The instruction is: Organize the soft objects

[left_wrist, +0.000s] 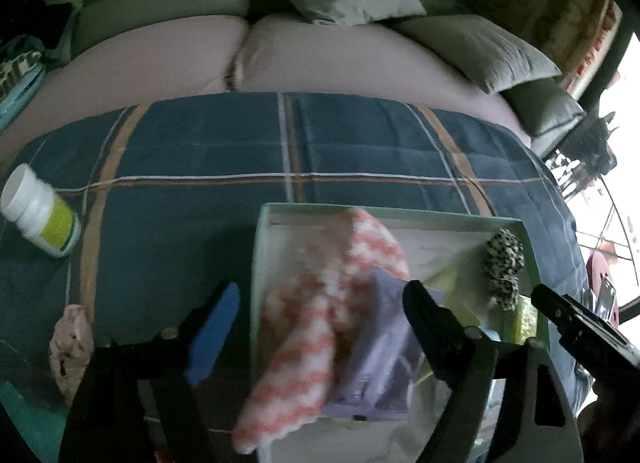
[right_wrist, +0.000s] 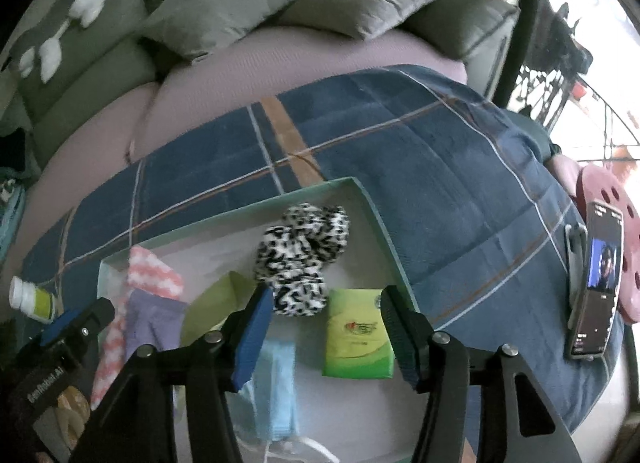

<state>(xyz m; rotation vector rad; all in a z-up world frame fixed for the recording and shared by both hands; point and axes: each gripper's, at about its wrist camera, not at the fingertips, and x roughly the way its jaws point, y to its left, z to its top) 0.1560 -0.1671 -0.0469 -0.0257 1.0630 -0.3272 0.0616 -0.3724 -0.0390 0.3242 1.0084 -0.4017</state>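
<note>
Hovering over box (right_wrist: 372, 219): left gripper (left_wrist: 320, 311) jaws wide, right gripper (right_wrist: 324, 327) jaws parted, both empty.

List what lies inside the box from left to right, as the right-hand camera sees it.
Pink-and-white cloth → purple cloth → light blue face mask → green packet.
</note>
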